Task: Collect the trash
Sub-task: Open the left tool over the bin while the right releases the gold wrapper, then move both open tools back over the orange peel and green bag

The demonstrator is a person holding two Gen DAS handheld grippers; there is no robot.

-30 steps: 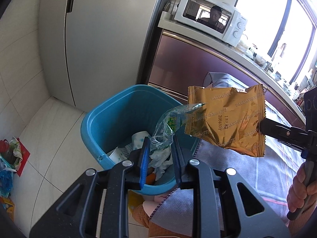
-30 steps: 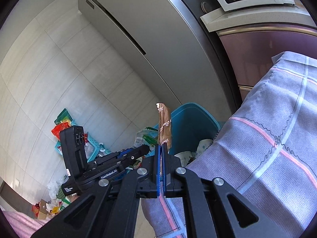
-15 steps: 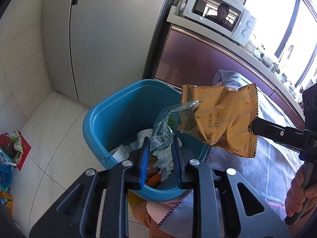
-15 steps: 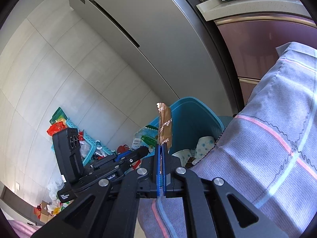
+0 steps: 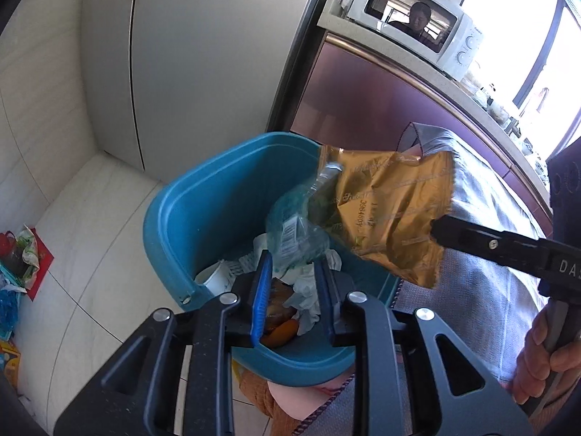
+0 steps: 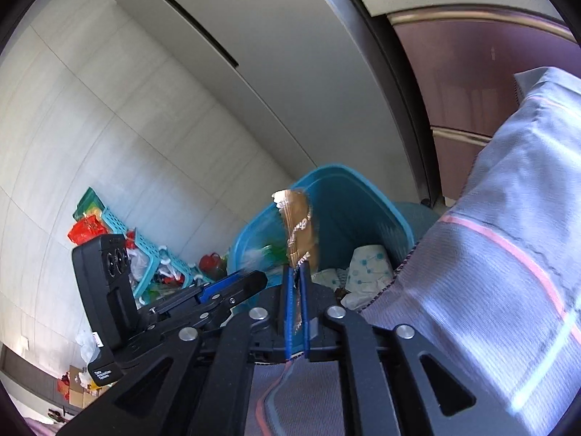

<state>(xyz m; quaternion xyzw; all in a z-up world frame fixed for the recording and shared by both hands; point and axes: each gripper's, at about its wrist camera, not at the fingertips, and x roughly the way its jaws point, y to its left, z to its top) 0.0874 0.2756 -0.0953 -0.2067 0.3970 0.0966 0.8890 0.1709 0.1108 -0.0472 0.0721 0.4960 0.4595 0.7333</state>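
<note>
Over the blue bin [image 5: 174, 225], the left gripper [image 5: 292, 272] pinches a clear, blurred plastic wrapper [image 5: 294, 232] between narrowly parted jaws. The right gripper [image 6: 297, 279] has just begun easing apart, the gold snack packet [image 5: 388, 214] still between its pads. Crumpled tissues [image 5: 305, 290] partly hide the bin's contents.

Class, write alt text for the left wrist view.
The left hand-held gripper grips a crumpled clear wrapper over a blue bin of trash. From the right, the right hand-held gripper holds a gold snack packet above the bin.
</note>
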